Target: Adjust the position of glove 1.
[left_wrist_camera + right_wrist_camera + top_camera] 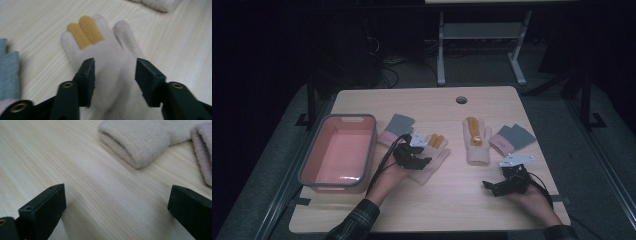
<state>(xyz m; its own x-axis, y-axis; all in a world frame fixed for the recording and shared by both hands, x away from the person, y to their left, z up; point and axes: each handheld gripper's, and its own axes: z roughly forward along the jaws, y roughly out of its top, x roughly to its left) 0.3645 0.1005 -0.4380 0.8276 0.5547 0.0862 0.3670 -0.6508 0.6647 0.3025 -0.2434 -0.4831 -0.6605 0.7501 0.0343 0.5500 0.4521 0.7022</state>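
Observation:
A cream glove (435, 152) with two orange fingers lies flat on the wooden table (447, 205), left of centre. My left gripper (424, 161) hangs over its palm. In the left gripper view the jaws stand apart on either side of the glove (110, 56), so my left gripper (115, 72) is open and lifts nothing. A second cream glove (476, 142) lies right of centre, orange finger pointing away. My right gripper (489, 188) rests near the front right, open wide over bare wood (116, 195), with that glove's cuff (140, 142) ahead of it.
A pink tub (339, 152) with a grey rim stands at the table's left. One grey glove with a pink cuff (394, 129) lies beside the tub, another (512, 137) at the right. A round cable hole (461, 99) sits near the far edge.

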